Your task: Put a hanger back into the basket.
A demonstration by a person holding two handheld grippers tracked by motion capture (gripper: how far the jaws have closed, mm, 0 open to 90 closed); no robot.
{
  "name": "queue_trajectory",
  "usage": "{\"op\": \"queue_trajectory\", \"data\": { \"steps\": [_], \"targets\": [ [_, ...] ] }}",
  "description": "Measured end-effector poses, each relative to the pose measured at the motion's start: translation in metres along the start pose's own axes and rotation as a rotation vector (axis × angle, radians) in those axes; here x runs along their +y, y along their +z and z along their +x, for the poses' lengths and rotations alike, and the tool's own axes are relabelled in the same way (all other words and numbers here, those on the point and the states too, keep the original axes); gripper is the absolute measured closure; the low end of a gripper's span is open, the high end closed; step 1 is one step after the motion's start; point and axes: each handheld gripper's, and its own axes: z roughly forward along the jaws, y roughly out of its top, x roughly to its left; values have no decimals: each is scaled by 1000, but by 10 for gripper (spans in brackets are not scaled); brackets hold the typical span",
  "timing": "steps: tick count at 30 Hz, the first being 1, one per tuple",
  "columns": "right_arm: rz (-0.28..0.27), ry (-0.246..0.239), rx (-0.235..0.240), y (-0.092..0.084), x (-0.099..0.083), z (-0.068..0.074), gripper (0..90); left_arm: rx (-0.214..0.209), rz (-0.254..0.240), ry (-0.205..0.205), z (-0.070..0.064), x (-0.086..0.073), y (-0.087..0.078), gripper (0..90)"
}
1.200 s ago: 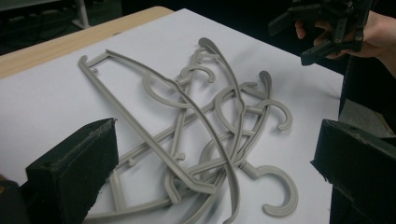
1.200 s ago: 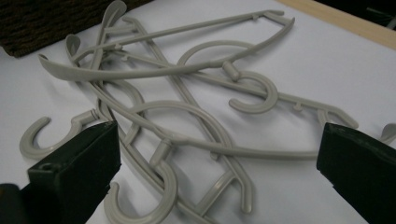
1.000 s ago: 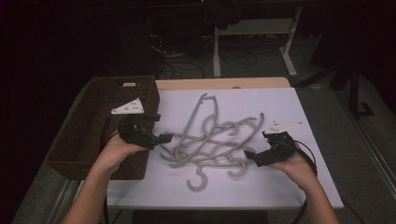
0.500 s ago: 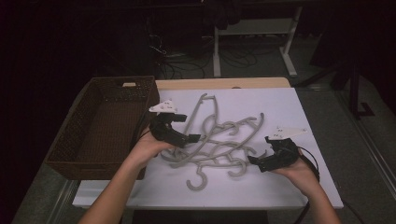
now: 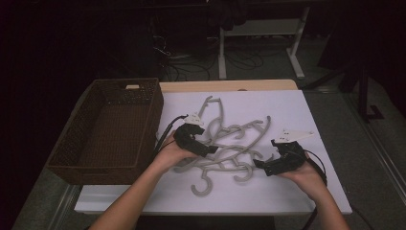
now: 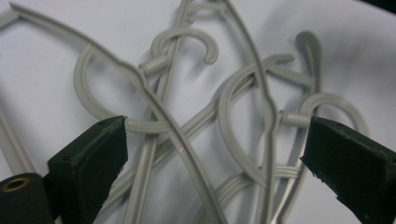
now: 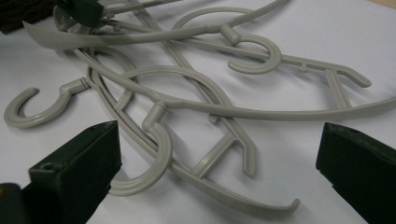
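The work in hand looks to be moving grey plastic hangers point(image 5: 229, 146) from a tangled pile on the white surface point(image 5: 316, 191) into the brown wicker basket point(image 5: 72, 158) at the left. The basket is showing a bare floor, so nothing appears to be put away yet, and the whole pile is lying between the two hands, just right of the basket.

The left hand-held gripper point(image 5: 210, 150) is reaching into the left side of the pile. Its jaws have just been closing a little, yet they are standing wide, straddling several crossing hanger arms point(image 6: 187, 149) without pressing on any.

The right hand-held gripper point(image 5: 258, 165) is resting at the right edge of the pile, jaws wide apart and holding nothing, a hanger hook point(image 7: 154, 154) lying between them.

Everything is left to do: gripping one hanger, freeing it from the tangle, and carrying it to the basket.
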Motion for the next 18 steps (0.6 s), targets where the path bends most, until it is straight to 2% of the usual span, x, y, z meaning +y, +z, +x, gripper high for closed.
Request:
{"op": "queue_trajectory", "data": {
  "steps": [10, 18],
  "targets": [
    [-7, 11, -5, -3, -2, -1, 0, 13, 85, -24, 2, -5, 10, 341],
    [-13, 16, -12, -4, -3, -2, 32, 34, 158, -18, -2, -5, 20, 441]
  ]
}}
